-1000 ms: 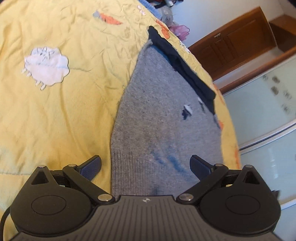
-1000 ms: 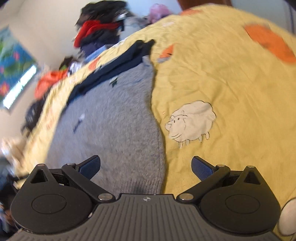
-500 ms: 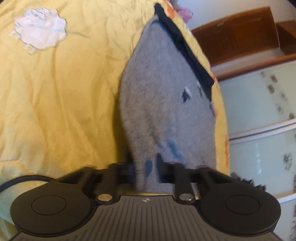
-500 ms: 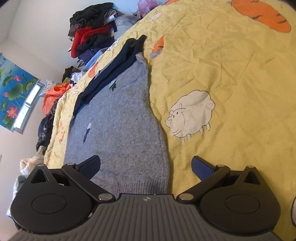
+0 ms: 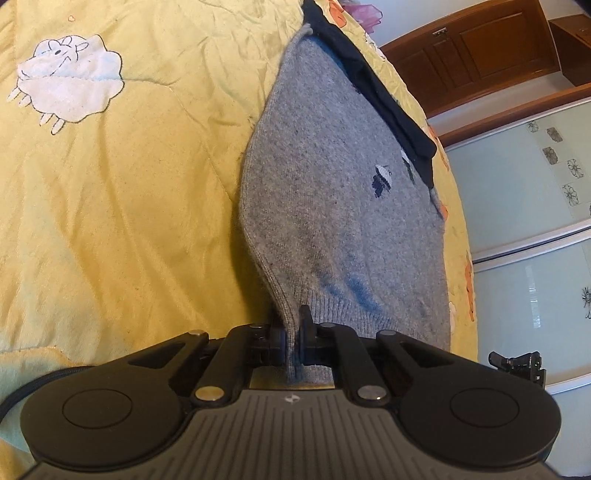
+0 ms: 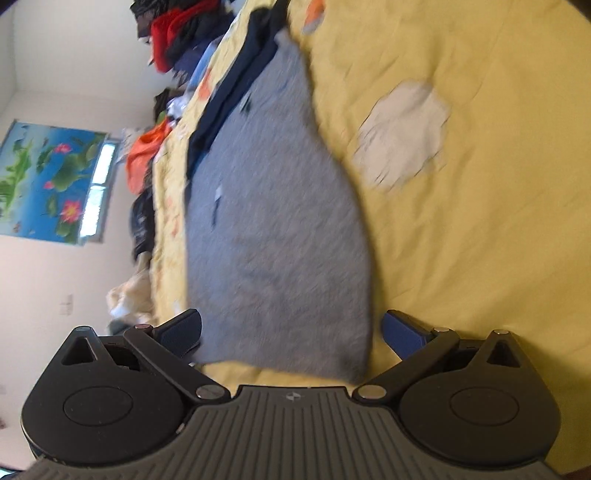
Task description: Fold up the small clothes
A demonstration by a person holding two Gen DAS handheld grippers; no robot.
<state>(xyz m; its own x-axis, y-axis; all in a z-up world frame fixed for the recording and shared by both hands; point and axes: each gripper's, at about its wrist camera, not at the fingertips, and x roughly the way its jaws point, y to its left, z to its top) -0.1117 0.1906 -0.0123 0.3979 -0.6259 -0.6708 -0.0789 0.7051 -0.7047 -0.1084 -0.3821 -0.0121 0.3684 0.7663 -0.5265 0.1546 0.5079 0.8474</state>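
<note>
The ribbed hem of a grey sweater (image 5: 332, 206) is pinched between the closed fingers of the left gripper (image 5: 293, 338), and a ridge of knit is drawn up toward them from the bed. The fingers of the right gripper (image 6: 291, 332) are spread wide, with nothing held; the near edge of the sweater (image 6: 273, 229) lies between them, though contact cannot be judged in this blurred view. The sweater is spread on a yellow quilt (image 5: 129, 206), with a dark navy garment (image 5: 376, 88) lying along its far edge. A white sheep patch (image 5: 70, 85) is stitched on the quilt beside the sweater. A heap of clothes (image 6: 173, 33) is seen beyond the bed's far end.
</note>
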